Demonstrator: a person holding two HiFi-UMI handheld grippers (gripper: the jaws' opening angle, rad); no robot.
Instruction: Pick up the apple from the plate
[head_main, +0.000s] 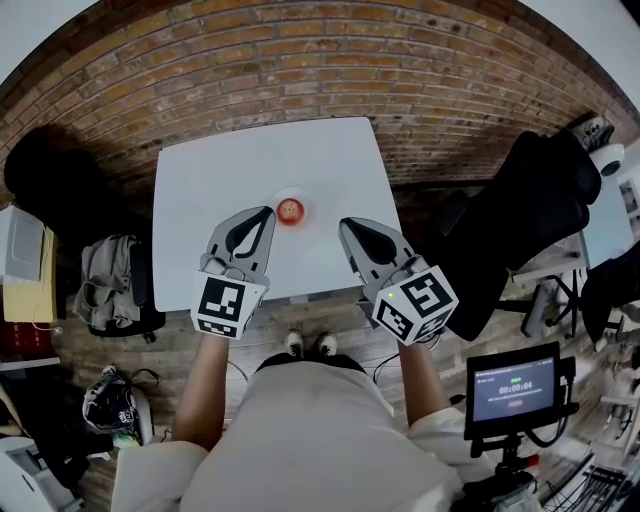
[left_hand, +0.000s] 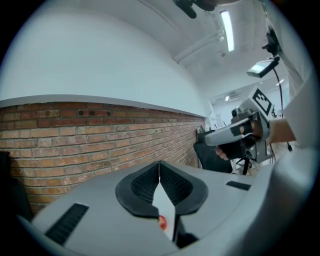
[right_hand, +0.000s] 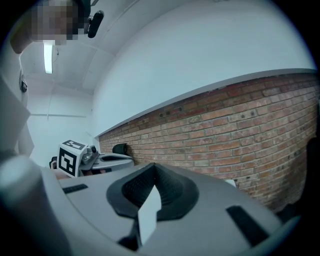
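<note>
A white table (head_main: 220, 180) stands before me, with a brick wall (head_main: 300, 60) beyond it. At my left a grey bag (head_main: 108, 280) lies beside it, and a helmet (head_main: 112, 405) rests nearer on the wooden floor (head_main: 75, 350). At my right a small screen (head_main: 513, 388) glows.

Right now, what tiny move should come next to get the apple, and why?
Probably open the jaws of the left gripper. They are shut and empty, and the apple sits untouched on the plate just ahead of them. The right gripper is farther off.
</note>
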